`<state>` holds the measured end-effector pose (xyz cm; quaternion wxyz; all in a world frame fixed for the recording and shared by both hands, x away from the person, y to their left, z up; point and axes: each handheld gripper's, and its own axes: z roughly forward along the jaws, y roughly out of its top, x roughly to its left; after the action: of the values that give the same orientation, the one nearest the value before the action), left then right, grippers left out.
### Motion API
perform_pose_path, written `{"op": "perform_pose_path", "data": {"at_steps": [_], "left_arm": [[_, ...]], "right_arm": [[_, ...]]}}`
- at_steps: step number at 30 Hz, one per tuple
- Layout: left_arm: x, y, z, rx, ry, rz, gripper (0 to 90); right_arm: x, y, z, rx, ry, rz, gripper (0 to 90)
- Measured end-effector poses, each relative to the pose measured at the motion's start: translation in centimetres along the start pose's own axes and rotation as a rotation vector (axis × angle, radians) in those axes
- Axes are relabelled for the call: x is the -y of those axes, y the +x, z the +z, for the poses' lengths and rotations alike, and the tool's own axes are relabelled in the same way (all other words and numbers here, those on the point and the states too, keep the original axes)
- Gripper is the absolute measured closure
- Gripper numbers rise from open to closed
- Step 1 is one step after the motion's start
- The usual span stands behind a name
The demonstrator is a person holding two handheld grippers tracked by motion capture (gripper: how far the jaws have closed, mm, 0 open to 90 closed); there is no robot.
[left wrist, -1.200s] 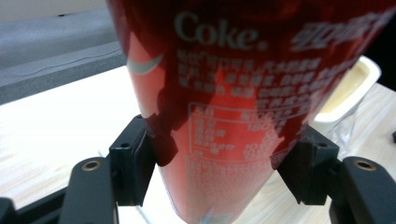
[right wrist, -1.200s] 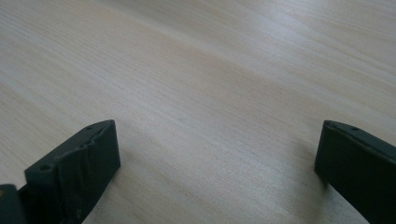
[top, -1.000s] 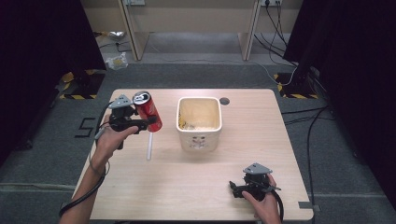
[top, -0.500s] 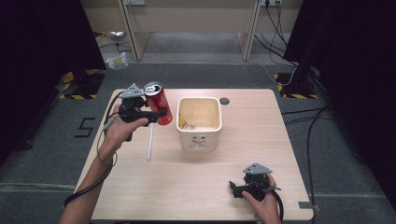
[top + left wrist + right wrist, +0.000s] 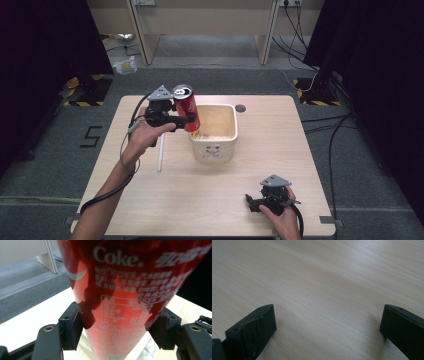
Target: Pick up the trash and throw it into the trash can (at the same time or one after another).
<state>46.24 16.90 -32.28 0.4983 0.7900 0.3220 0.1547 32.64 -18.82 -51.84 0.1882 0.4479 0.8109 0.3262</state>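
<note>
The high view gives the whole tabletop (image 5: 300, 150) — cream tub (image 5: 213, 130) at centre, red can (image 5: 187, 108) tilted over its left rim, grasped by the left gripper (image 5: 187, 119). The left gripper view adds the pads (image 5: 72, 325) pressing the can's sides; the right gripper (image 5: 327, 330) rests released — jaws spread over bare wood.

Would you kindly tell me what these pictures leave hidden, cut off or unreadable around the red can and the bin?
- red can: top and base cut off by the left gripper view's edges; small print blurred.
- Contents of the cream bin: too small to identify in the high view; the can covers its near-left corner.
- white stick: upper end hidden by the hand in the high view.
- left gripper: the far jaw's contact is hidden by the can there.
</note>
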Motion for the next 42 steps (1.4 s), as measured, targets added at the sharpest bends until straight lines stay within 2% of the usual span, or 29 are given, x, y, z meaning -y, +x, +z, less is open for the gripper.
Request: {"op": "perform_pose_path", "data": {"at_steps": [12,25,42], "left_arm": [[-0.1,-0.9,3.3,0.021,0.033,-0.002,34.1],[1.3,-1.0,6.2,0.031,0.088,0.001,33.9],[3.0,-0.7,7.0,0.031,0.142,0.008,33.5]], "right_arm": [[0.0,0.0,0.0,-0.002,0.0,-0.006,0.7],[0.0,0.1,0.0,-0.005,0.0,-0.007,0.7],[0.0,0.1,0.0,-0.005,0.0,-0.007,0.7]]}}
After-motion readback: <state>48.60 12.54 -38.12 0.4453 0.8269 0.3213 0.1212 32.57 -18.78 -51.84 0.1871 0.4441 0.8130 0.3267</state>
